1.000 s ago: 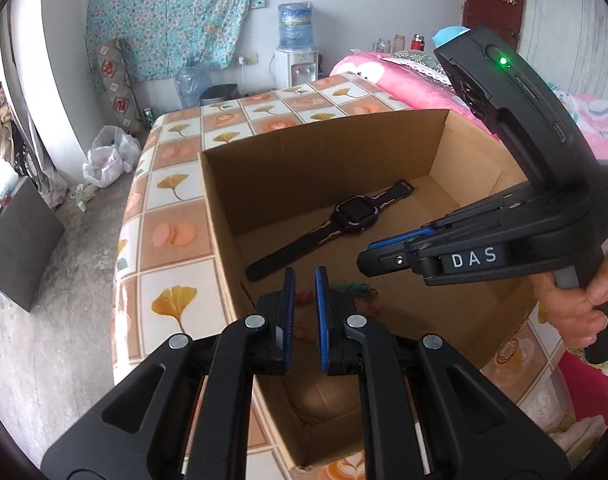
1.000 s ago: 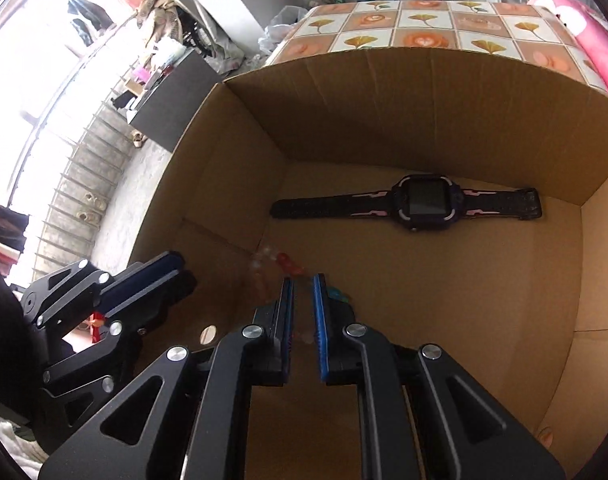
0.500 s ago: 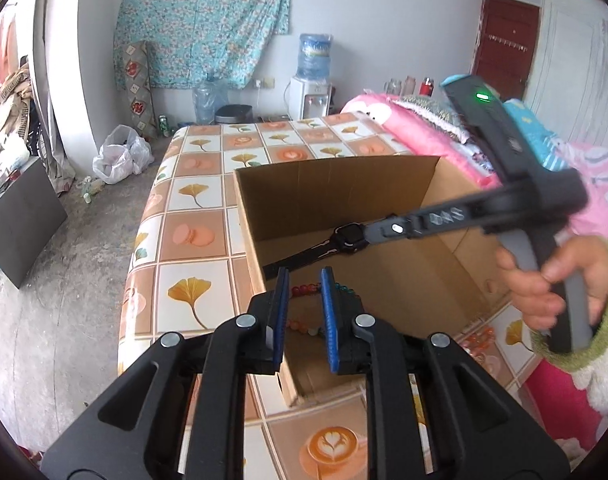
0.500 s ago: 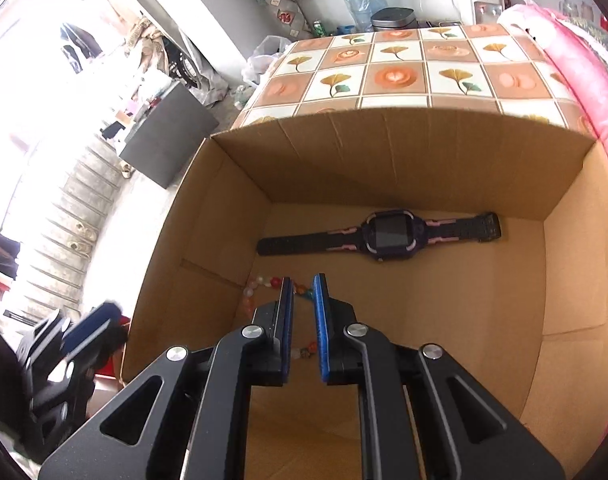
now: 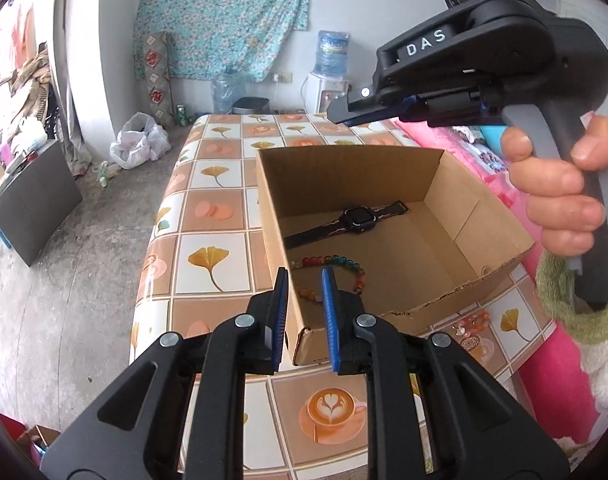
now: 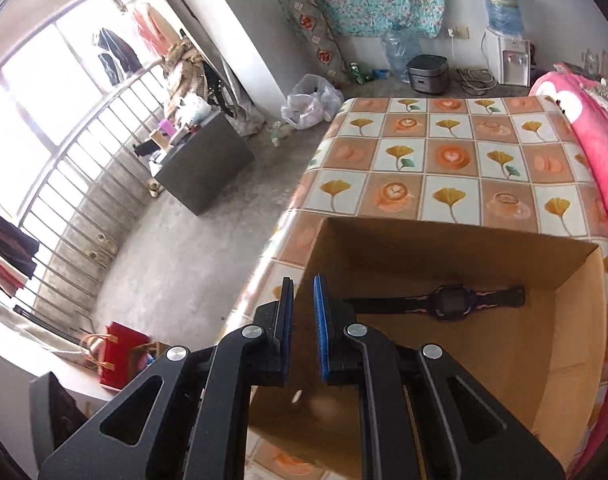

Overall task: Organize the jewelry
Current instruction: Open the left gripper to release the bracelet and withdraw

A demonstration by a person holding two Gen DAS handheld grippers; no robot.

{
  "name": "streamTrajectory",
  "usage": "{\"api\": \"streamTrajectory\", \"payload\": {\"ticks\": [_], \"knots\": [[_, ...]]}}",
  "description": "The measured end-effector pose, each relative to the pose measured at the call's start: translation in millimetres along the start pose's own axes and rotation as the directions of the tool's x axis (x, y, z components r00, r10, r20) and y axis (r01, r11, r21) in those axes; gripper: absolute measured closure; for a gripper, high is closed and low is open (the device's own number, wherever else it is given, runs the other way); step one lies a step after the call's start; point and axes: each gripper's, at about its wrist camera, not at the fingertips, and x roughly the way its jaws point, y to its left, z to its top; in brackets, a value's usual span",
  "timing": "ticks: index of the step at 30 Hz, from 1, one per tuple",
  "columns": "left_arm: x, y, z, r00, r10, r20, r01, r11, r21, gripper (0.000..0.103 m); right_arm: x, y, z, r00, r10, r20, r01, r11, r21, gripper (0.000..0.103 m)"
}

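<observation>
An open cardboard box (image 5: 500,236) stands on the tiled table. Inside lie a black watch (image 5: 354,220) and a coloured bead bracelet (image 5: 336,262). The watch also shows in the right wrist view (image 6: 450,302), inside the box (image 6: 576,336). My left gripper (image 5: 305,278) is slightly open and empty, above the box's near left corner. My right gripper (image 6: 303,282) is slightly open and empty, raised above the box's left wall; it also shows in the left wrist view (image 5: 344,116), high over the box. More beaded jewelry (image 5: 470,326) lies on the table just outside the box.
The table's tiled cloth (image 5: 211,216) ends at a left edge over a concrete floor (image 5: 63,280). A pink bed (image 6: 596,152) lies to the right. A water dispenser (image 5: 324,88) and bottles stand by the far wall.
Both grippers have lifted up and back out of the box. The bead bracelet now lies free on the box floor.
</observation>
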Motion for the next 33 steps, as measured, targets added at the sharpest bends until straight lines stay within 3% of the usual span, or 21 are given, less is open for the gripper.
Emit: {"api": "streamTrajectory", "payload": {"ticks": [3,6,11,15,18,20,24,33], "knots": [[-8,2,-8,1.0,-0.003,0.007,0.003,1.0,-0.019,0.087,-15,-6,-14,0.999,-0.002,0.051,0.003,1.0,-0.022,0.092],[-16,-3,-21,1.0,-0.023,0.014,0.024,1.0,-0.01,0.087,-42,-33,-43,0.994,0.044,0.096,-0.045,0.999,0.008,0.092],[-25,-19,-54,0.993,-0.114,0.036,0.113,0.993,0.028,0.081,-85,-74,-103,0.99,0.031,0.14,-0.04,0.998,0.057,0.092],[-5,-39,-80,0.988,-0.152,-0.011,0.152,0.987,0.041,0.08,-99,-107,-161,0.992,-0.025,0.122,0.007,0.988,0.152,0.092],[15,-54,-94,0.984,-0.172,-0.05,0.174,0.984,0.042,0.08,-90,-124,-199,0.996,-0.028,0.081,0.009,0.974,0.226,0.092],[23,-61,-99,0.984,-0.17,-0.061,0.173,0.983,0.053,0.08,-79,-128,-218,0.997,-0.062,0.038,0.051,0.971,0.232,0.092],[37,-66,-96,0.989,-0.132,-0.072,0.137,0.988,0.068,0.08,-63,-126,-227,0.997,-0.078,0.005,0.076,0.975,0.209,0.092],[55,-48,-69,0.997,-0.068,-0.025,0.069,0.997,0.039,0.08,-60,-140,-188,0.99,-0.1,0.096,0.079,0.975,0.206,0.092]]}}
